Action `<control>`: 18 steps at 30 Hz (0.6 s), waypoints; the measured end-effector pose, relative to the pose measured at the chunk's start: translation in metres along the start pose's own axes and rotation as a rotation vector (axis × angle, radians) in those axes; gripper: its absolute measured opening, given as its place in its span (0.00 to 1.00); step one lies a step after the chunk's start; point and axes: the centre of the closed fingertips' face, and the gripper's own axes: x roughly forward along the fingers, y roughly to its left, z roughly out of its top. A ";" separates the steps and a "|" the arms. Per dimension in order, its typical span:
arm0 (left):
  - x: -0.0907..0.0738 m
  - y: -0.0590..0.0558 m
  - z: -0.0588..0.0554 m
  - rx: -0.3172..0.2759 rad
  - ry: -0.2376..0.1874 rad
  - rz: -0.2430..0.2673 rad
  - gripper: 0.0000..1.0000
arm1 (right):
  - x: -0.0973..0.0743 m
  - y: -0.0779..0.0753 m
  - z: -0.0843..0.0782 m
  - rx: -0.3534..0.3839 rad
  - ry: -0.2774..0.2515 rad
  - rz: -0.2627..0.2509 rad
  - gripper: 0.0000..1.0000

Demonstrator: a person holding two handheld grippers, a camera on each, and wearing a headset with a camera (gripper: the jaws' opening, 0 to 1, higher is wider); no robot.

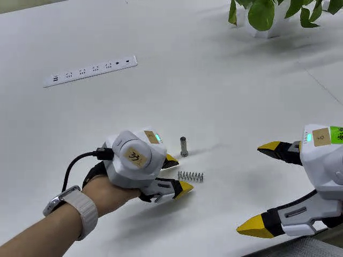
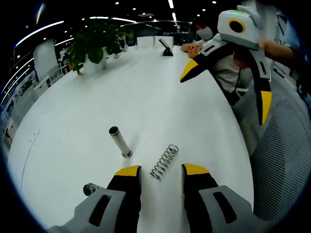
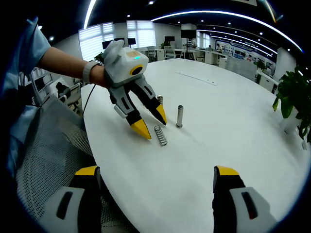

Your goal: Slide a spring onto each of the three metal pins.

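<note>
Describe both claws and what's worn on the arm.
Both the left claw and right claw have rounded white housings, black jaws with yellow tips and tan stickers. A black cable runs from the left one. The wrist carries a white-strapped watch; a blue sleeve covers the upper arm.

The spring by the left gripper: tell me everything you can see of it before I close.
The spring is a small open-wound coil of bare grey metal wire, straight and undeformed as far as it shows. It lies on its side on the white table, loose, on no pin. Its near end reaches into the gap between the open jaws of the left gripper; no contact with either tip shows. The upright metal pin stands just beyond it, apart.
</note>
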 end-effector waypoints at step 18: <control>0.008 -0.002 -0.005 0.133 0.111 -0.058 0.17 | 0.002 0.005 0.000 0.013 -0.006 0.003 0.97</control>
